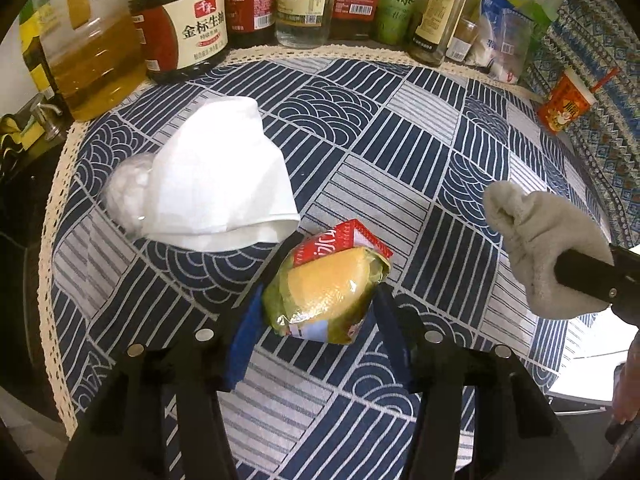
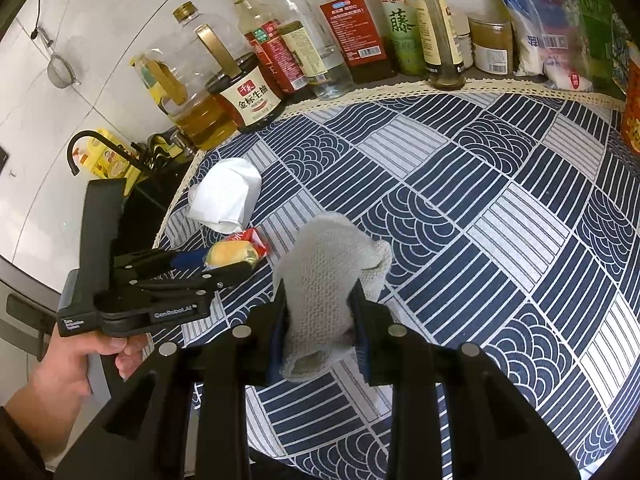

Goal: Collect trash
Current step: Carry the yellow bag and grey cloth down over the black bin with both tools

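A crumpled snack packet [image 1: 328,292], yellow, green and red, lies on the blue patterned tablecloth [image 1: 400,152]. My left gripper [image 1: 320,304] is shut on it, one blue pad pressing each side. The right wrist view shows the same grip from the side, the packet [image 2: 232,254] in the left gripper [image 2: 228,262]. My right gripper [image 2: 320,312] is shut on a grey knitted cloth [image 2: 324,272], which hangs just above the table; the cloth [image 1: 536,236] appears at the right of the left wrist view. A white crumpled tissue [image 1: 224,184] lies just behind the packet, with a clear plastic wad [image 1: 124,188] at its left.
Oil and sauce bottles [image 1: 184,20] line the back edge, with bags [image 2: 548,32] at the back right. A red paper cup [image 1: 564,102] stands at the right. A sink with a black faucet [image 2: 80,148] lies left of the table. A person's hand [image 2: 68,364] holds the left gripper.
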### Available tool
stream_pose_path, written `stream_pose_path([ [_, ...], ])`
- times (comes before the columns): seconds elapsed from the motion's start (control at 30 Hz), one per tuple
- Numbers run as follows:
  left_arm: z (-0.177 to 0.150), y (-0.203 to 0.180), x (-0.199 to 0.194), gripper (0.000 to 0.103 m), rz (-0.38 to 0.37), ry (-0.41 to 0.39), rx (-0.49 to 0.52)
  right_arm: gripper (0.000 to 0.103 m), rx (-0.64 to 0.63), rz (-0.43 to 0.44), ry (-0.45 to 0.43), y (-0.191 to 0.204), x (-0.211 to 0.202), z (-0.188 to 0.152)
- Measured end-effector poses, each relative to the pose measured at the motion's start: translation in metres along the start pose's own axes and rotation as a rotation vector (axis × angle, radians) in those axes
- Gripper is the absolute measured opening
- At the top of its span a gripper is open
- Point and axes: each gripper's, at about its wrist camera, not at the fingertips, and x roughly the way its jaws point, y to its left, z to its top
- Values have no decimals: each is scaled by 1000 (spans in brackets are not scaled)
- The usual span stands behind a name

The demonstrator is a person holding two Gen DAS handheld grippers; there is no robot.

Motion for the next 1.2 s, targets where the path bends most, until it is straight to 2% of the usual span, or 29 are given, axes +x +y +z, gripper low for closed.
stream_pose_path([
  [0.27,-17,6,-23,53,-16,-35,-22,30,-25,-5,-6,22,-7,-10],
  [0.67,-66,13,-72,53,-27,-112,-21,30,-74,-4,-16,72,-23,-43],
  [1.2,-143,21,-120,53,-42,-167,-22,30,-130,11,-1,142,-35,-118],
])
